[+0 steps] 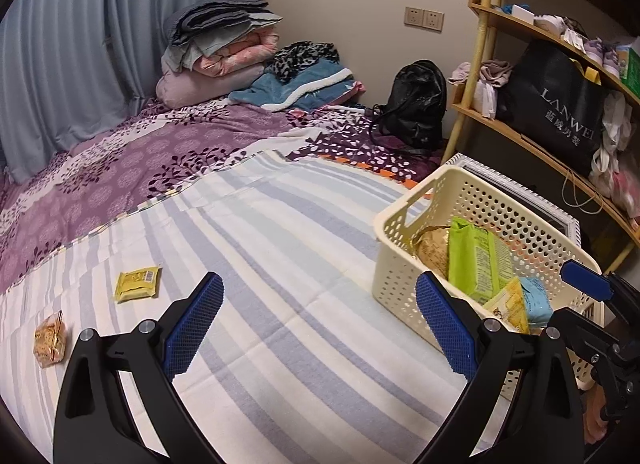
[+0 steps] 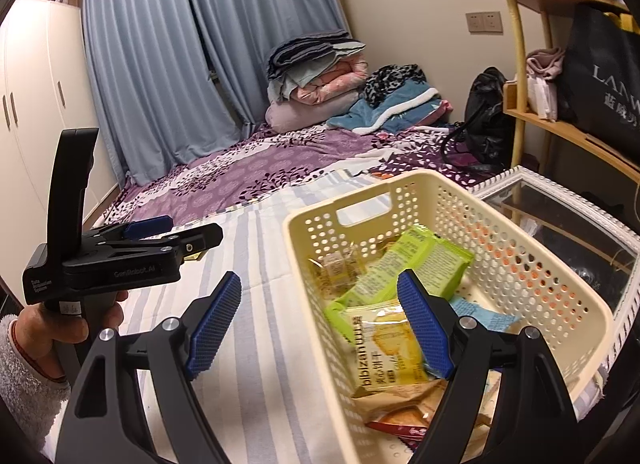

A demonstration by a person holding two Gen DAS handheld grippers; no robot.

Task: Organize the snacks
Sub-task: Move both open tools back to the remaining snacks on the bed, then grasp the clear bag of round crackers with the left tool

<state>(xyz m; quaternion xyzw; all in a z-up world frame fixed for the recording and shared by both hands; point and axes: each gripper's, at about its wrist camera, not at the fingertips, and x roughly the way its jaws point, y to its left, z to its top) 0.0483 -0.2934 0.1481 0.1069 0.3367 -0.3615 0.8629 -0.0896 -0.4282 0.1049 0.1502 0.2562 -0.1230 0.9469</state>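
A cream perforated basket (image 1: 390,220) (image 2: 294,240) sits on the striped sheet at the right. It holds a green packet (image 1: 476,260) (image 2: 416,260), a yellow biscuit packet (image 2: 384,348), a light blue packet (image 1: 536,300) and more snacks underneath. A yellow packet (image 1: 138,284) and an orange-brown snack (image 1: 50,340) lie loose on the sheet at the left. My left gripper (image 1: 320,324) is open and empty above the sheet, between the loose snacks and the basket. My right gripper (image 2: 320,324) is open and empty, one finger over the basket and one over the sheet.
The striped sheet (image 1: 300,244) covers a purple floral bed. Folded bedding (image 1: 220,48) and a black backpack (image 1: 416,104) are at the far end. A wooden shelf (image 1: 532,144) and a white-framed glass table (image 2: 560,216) stand right of the basket. Blue curtains hang at the left.
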